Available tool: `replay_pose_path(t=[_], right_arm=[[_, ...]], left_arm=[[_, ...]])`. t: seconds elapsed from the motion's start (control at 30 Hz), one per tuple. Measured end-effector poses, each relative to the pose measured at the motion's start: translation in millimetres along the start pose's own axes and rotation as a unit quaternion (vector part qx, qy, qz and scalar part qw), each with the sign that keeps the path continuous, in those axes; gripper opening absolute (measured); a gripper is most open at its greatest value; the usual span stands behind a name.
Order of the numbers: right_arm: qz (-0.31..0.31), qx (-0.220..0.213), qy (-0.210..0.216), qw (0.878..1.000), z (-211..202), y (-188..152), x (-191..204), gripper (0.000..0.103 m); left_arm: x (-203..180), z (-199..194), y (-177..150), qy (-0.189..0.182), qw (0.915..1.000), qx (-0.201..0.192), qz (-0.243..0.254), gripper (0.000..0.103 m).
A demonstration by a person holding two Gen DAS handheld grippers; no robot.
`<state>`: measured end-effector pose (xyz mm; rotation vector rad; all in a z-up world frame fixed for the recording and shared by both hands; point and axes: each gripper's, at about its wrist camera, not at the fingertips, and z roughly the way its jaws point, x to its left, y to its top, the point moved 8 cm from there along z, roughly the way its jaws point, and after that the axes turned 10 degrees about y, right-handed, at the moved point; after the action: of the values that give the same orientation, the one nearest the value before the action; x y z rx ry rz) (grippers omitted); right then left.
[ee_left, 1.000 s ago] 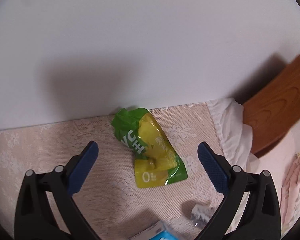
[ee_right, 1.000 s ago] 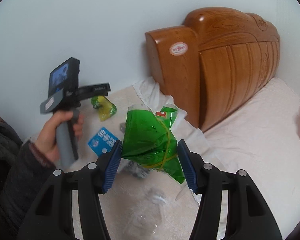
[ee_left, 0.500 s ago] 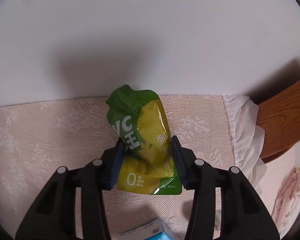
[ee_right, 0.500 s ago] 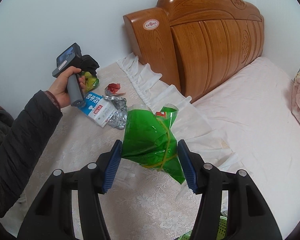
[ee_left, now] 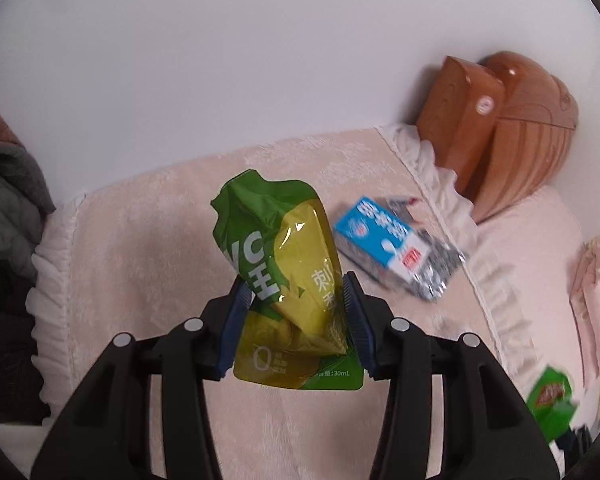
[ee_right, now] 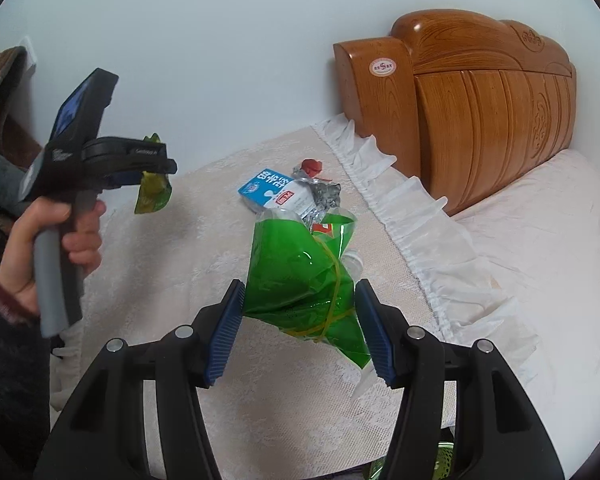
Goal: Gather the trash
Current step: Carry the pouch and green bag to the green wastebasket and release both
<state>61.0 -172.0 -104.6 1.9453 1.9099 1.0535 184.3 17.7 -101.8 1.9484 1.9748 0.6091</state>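
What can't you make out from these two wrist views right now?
- Trash bin, right wrist view: only a green sliver at the bottom edge, behind the right gripper.
- Clear bottle, right wrist view: mostly hidden behind the green bag.
- Blue carton and foil wrapper, left wrist view: blurred print.
- Pouch bottom text, left wrist view: too small.

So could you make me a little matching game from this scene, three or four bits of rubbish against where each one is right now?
Things:
1. yellow-green pouch
2. green plastic bag
3. blue-and-white carton
4. red scrap

Places:
A. lying flat on the lace cloth
B. held in the right gripper
C. on the crumpled foil behind the carton
D. held in the left gripper

Pairs: 1-D, 2-B, 3-A, 4-C
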Motion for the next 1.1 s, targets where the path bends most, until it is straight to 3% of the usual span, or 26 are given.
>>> replay_pose_path(t=[0.13,0.3,0.4,0.5,0.6,0.7,0.8,0.87,0.97,1.1], right_arm=[[0.013,-0.005,0.000,1.000,-25.7,-26.5,-2.9,0.057],[0.037,-0.013,-0.023,0.999,-56.7,-60.8,-20.5,0.057],[0.060,-0.026,-0.040,0.997,-76.9,-81.2,-37.3,0.057],[0.077,-0.033,-0.073,0.994,-100.8,-106.4,-58.9,0.057],[0.099,-0.028,-0.123,0.987,-130.1,-144.6,-87.2,0.057],[0.138,-0.017,-0.164,0.977,-154.2,-182.5,-114.9,0.057],[0.207,-0.013,-0.197,0.958,-182.0,-231.9,-145.5,0.057],[0.237,-0.018,-0.204,0.950,-193.8,-253.8,-157.3,0.057],[0.269,-0.028,-0.215,0.939,-211.4,-281.3,-167.8,0.057],[0.283,-0.034,-0.221,0.933,-226.6,-307.1,-175.2,0.058]], left_arm=[[-14.6,-44.7,-61.6,-0.024,0.9988,-0.004,0.043,0.046],[-52.8,-64.9,-127.2,-0.060,0.9927,0.009,0.104,0.046],[-80.3,-70.5,-153.4,-0.076,0.9866,0.009,0.144,0.046],[-114.9,-79.2,-178.0,-0.096,0.9748,-0.005,0.201,0.046],[-159.7,-93.5,-215.3,-0.143,0.9473,-0.025,0.285,0.046],[-209.6,-107.7,-264.3,-0.192,0.9010,-0.037,0.387,0.046],[-252.9,-114.1,-312.9,-0.237,0.8532,-0.022,0.464,0.046],[-274.9,-116.0,-340.3,-0.250,0.8317,-0.012,0.495,0.046],[-296.7,-122.4,-370.4,-0.267,0.8119,0.003,0.519,0.046],[-309.8,-132.2,-390.8,-0.280,0.8029,0.014,0.526,0.047]])
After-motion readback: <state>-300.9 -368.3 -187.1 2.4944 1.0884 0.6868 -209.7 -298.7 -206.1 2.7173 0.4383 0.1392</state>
